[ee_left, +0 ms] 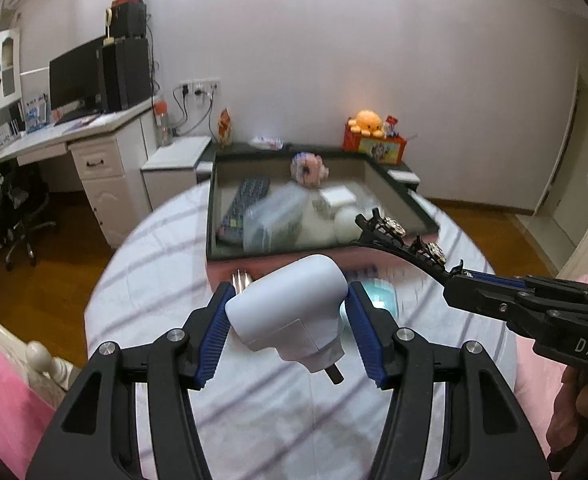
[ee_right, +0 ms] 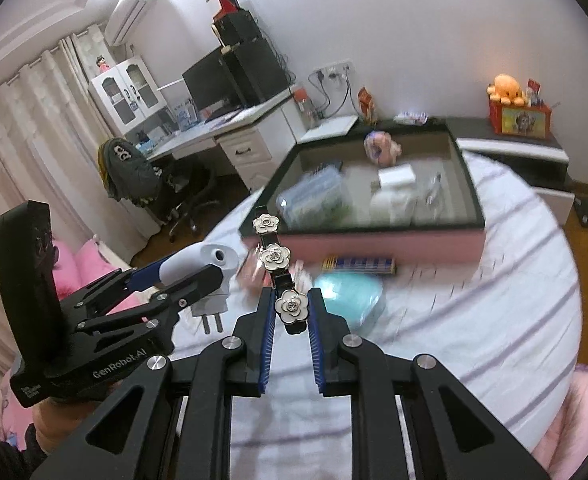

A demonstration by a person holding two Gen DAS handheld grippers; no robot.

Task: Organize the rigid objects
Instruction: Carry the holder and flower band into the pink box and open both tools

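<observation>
The left gripper (ee_left: pixel 290 316) squeezes a white plug (ee_left: pixel 290 312) between its blue pads, its metal pins poking out toward 5 o'clock, up above the striped bed cover (ee_left: pixel 154 288). The right gripper (ee_right: pixel 292 308) is shut tight on one end of a black hair clip (ee_right: pixel 280 268) with three white flowers, which sticks out toward 11 o'clock. At 12 o'clock from both claws sits a pink box (ee_right: pixel 373 246) with a toy pig (ee_right: pixel 379 146) and other blurry things inside, and a light blue thing (ee_right: pixel 349 294) lies on the cover just in front of it.

wrist views, angled down, sharing tray (ee_left: pixel 214 216)
</observation>
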